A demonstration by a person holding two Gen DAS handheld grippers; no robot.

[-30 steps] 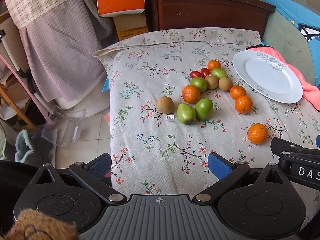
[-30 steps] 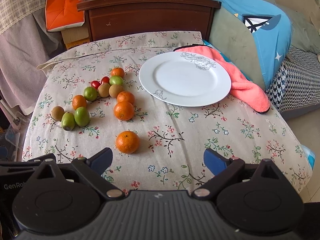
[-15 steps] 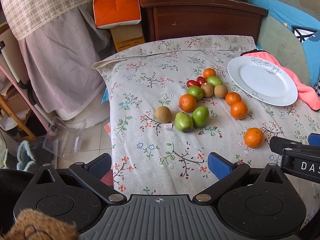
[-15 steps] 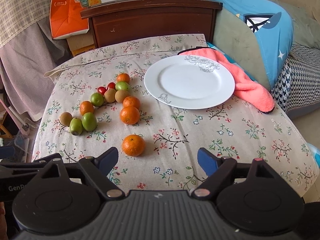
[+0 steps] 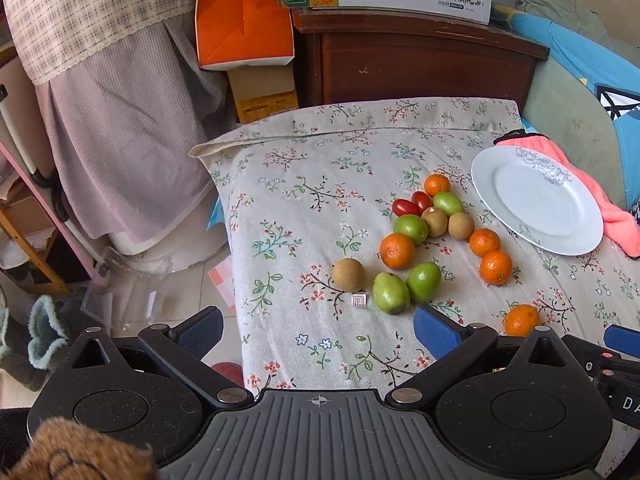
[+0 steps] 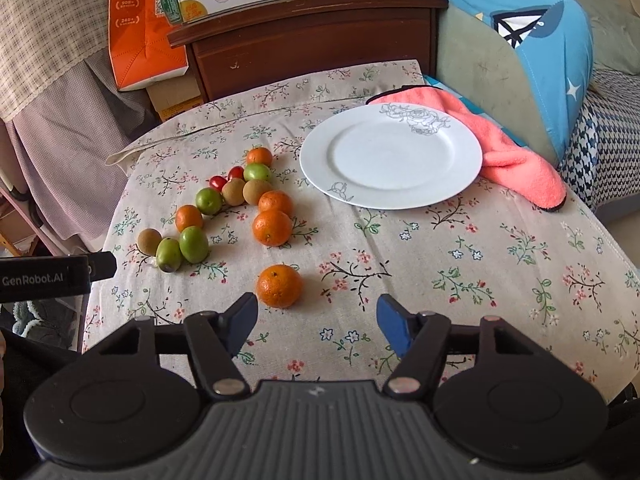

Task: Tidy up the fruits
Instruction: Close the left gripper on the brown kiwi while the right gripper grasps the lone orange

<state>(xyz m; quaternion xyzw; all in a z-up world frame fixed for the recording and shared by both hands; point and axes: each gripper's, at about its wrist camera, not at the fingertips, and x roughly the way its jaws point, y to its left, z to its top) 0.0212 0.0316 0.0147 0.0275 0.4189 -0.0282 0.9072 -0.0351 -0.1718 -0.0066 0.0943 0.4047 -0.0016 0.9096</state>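
Observation:
Fruits lie in a loose cluster on the floral tablecloth [image 6: 460, 264]: several oranges, green fruits, brown round fruits and two red cherry tomatoes [image 6: 218, 181]. One orange [image 6: 279, 285] sits apart, nearest to me. An empty white plate [image 6: 390, 156] stands to the right of the cluster. My right gripper [image 6: 316, 322] hovers over the cloth just below that lone orange; its jaws are closing with nothing between them. My left gripper [image 5: 318, 330] is open and empty above the table's left front edge, below a brown fruit [image 5: 348, 275] and a green fruit [image 5: 391, 293].
A pink cloth [image 6: 516, 156] lies under the plate's right side. A dark wooden cabinet [image 6: 316, 36] with a milk carton box stands behind the table. A blue-and-green cushion [image 6: 520, 48] is at the right. The floor and clutter lie left of the table edge [image 5: 236, 264].
The right gripper's jaws have narrowed markedly. Both cameras have pulled back and tilted up slightly, so the fruits sit lower and farther in view.

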